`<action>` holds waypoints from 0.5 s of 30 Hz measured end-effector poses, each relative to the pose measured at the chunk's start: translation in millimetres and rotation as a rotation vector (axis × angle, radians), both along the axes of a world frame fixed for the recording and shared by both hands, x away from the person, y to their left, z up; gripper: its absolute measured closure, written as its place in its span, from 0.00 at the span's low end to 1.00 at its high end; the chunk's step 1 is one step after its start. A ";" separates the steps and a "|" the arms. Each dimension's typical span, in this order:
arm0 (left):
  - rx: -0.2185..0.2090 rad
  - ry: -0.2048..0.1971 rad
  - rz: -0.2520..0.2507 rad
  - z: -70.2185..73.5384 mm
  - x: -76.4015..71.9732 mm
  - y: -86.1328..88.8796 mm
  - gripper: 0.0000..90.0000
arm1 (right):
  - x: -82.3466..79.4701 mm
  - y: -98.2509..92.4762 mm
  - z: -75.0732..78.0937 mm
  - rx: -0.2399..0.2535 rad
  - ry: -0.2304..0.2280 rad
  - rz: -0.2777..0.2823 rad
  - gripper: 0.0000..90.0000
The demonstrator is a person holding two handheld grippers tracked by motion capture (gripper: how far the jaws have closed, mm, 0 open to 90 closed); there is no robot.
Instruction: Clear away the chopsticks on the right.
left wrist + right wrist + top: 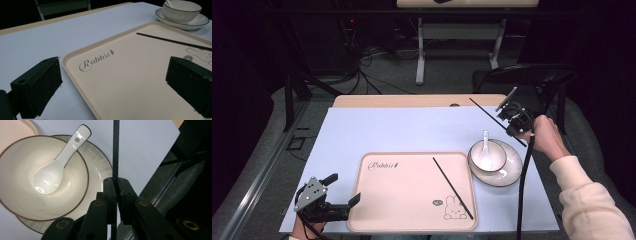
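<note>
A: Chopstick (115, 147) number two is pinched between the shut jaws of the right claw (116, 185), lifted off the worktop (402, 131).

B: And below that claw?

A: The bowl (22, 195) with its spoon (53, 168), on a saucer (100, 173). Farther off, the other chopstick (453, 188) lies on the tray (402, 200).

B: So half done?

A: I'd judge so; this one is yet to be placed. The left claw (343, 191) sits open at the tray's near corner, holding nothing.

The word "Rabbit", in grey script with a small carrot mark after it, stands on the beige tray (130, 82) near one corner.
</note>
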State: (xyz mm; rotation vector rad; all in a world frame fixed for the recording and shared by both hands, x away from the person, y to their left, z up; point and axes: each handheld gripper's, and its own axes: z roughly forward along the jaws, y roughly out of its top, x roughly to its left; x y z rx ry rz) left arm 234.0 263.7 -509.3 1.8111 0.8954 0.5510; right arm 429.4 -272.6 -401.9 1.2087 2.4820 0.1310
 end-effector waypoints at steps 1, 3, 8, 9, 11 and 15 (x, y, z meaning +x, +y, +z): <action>0.000 -0.001 -0.001 0.0 0.0 -0.2 0.00 | -3.1 2.1 2.0 0.009 -0.004 -0.016 0.95; 0.000 -0.002 -0.001 0.0 0.0 -0.8 0.00 | -10.6 6.4 8.6 0.023 -0.014 -0.025 0.95; 0.001 -0.002 0.000 0.2 0.3 -1.1 0.00 | -21.9 12.8 19.5 0.057 -0.014 -0.047 0.95; 0.003 -0.003 -0.002 0.3 0.4 -1.1 0.00 | -23.2 13.8 20.6 0.061 -0.014 -0.050 0.95; 0.003 -0.004 -0.003 0.7 0.8 -1.9 0.00 | -27.4 16.9 24.4 0.079 -0.011 -0.043 0.95; 0.006 -0.003 -0.008 0.6 1.4 -2.5 0.00 | -36.2 25.6 28.2 0.135 0.002 -0.066 0.95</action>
